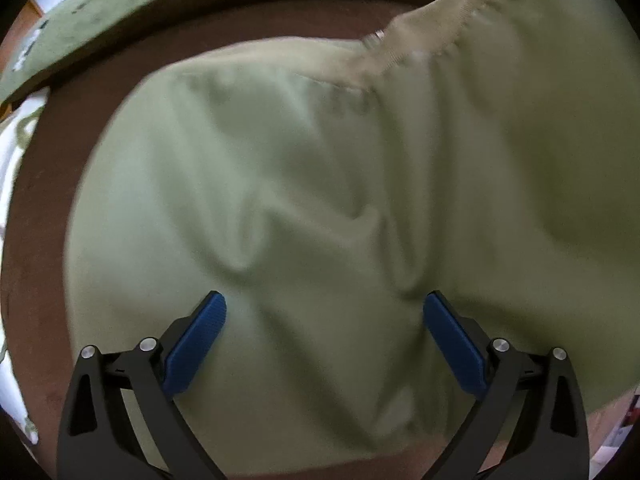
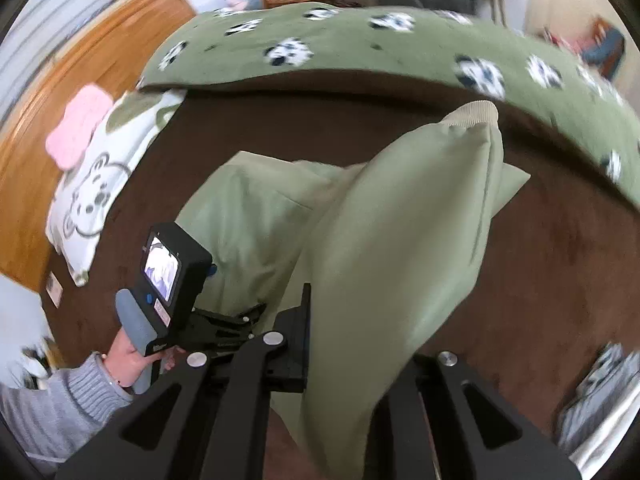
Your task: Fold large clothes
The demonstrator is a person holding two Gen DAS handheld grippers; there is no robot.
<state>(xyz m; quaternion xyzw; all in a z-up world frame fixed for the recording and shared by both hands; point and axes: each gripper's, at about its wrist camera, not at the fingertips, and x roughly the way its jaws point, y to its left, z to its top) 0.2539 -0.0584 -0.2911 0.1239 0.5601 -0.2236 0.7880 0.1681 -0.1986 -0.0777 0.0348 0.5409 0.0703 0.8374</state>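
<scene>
A large light-green garment (image 1: 304, 184) lies crumpled on a brown bedsheet (image 1: 48, 240). In the left wrist view my left gripper (image 1: 324, 316) stands open just over the cloth, its blue pads (image 1: 200, 340) wide apart with nothing pinched between them. In the right wrist view my right gripper (image 2: 340, 344) is shut on a fold of the green garment (image 2: 400, 240) and holds it up off the bed. The raised part ends in a ribbed cuff (image 2: 474, 114). Cloth hides the right fingertips. The left gripper's camera body (image 2: 172, 276) is held by a hand in a grey sleeve (image 2: 68, 404).
A green panda-print blanket (image 2: 360, 52) lies along the far side of the bed. A white bear-print pillow (image 2: 92, 200) and a pink cloth (image 2: 76, 128) sit at the left by a wooden board (image 2: 60, 92). Bare brown sheet (image 2: 560, 272) shows to the right.
</scene>
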